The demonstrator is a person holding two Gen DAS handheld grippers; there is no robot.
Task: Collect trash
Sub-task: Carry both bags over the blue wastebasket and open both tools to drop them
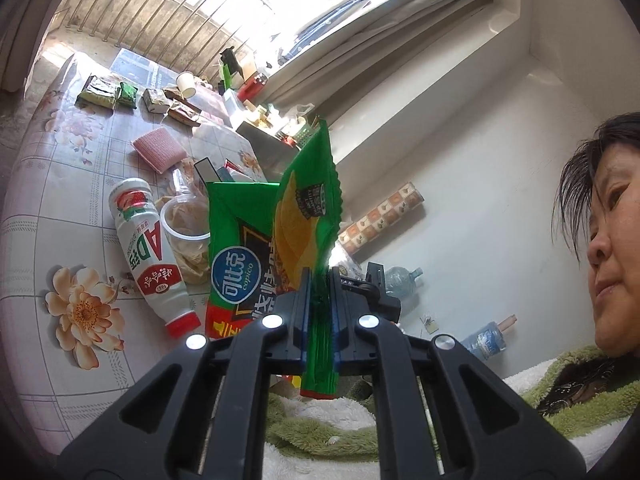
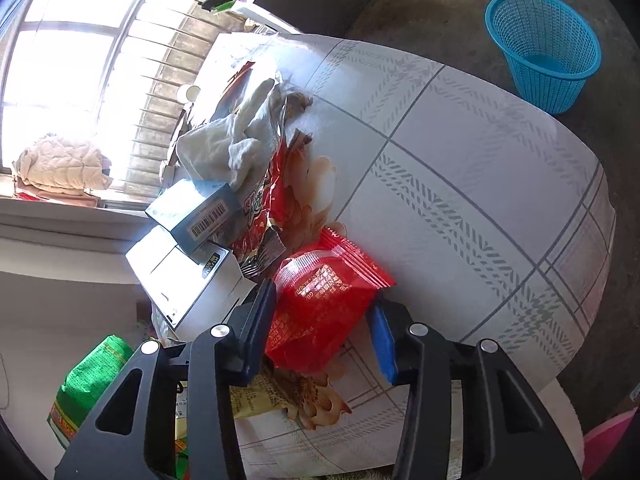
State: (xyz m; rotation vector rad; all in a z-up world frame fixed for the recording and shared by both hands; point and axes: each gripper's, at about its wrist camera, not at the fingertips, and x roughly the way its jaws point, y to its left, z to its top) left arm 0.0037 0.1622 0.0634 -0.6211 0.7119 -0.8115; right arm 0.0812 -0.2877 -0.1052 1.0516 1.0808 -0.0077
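My left gripper (image 1: 320,280) is shut on a green chip bag (image 1: 308,208), which stands edge-up between the pads, lifted above the flowered table (image 1: 60,208). The same green bag (image 2: 92,384) shows at the lower left of the right wrist view. My right gripper (image 2: 324,312) straddles a red snack packet (image 2: 320,300) lying on the white checked tablecloth (image 2: 460,200). Its left finger is against the packet and the right blue pad (image 2: 382,340) meets the packet's edge. A blue mesh basket (image 2: 544,48) stands on the floor beyond the table.
A white drink bottle (image 1: 148,248), a clear plastic cup (image 1: 186,220), a pink sponge (image 1: 158,148) and several snack packets (image 1: 104,94) lie on the table. A white cloth (image 2: 232,144), boxes (image 2: 196,212) and a red wrapper (image 2: 260,208) crowd the right gripper's left. A person (image 1: 600,240) is close by.
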